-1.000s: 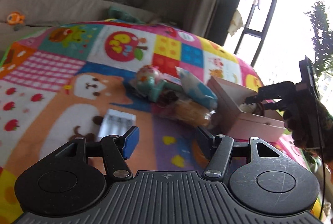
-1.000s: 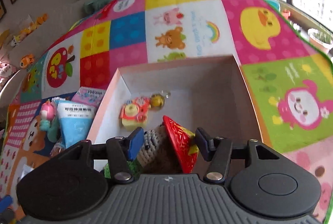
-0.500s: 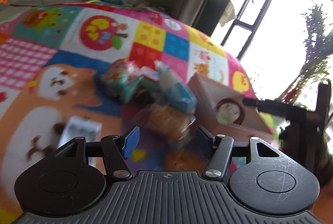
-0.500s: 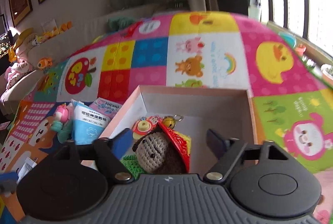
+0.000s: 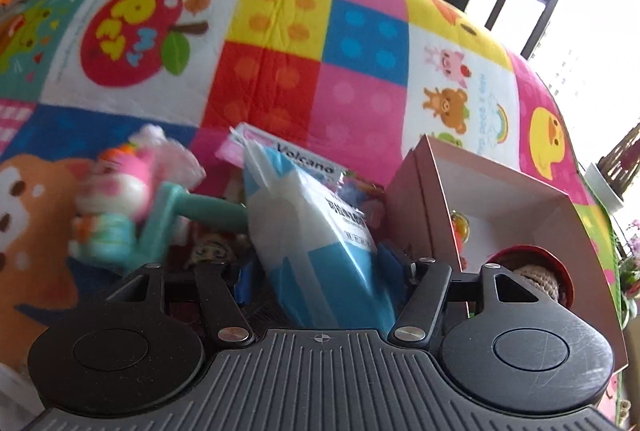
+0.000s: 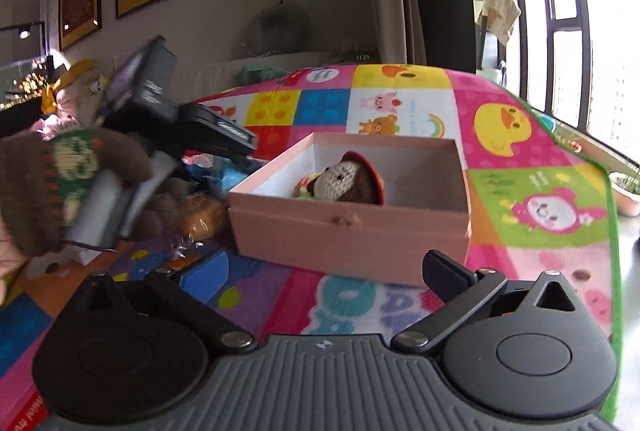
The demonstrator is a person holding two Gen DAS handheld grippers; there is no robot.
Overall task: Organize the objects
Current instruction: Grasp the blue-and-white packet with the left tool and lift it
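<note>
the blue and white packet (image 5: pixel 316 247) lies lengthwise between the closing fingers of the left gripper (image 5: pixel 320 271), beside the pink box (image 6: pixel 352 227), while the right gripper (image 6: pixel 324 271), empty, is opening wide before the box.

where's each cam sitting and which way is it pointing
Left wrist: on the left gripper, looking down at the blue pack between its closing fingers, the toy pile and the pink box; only its own fingers show.
Right wrist: on the right gripper, low beside the mat, facing the box side-on; its opening, empty fingers, the left gripper and a sleeve show.
Shared: box, crochet doll, mat.
</note>
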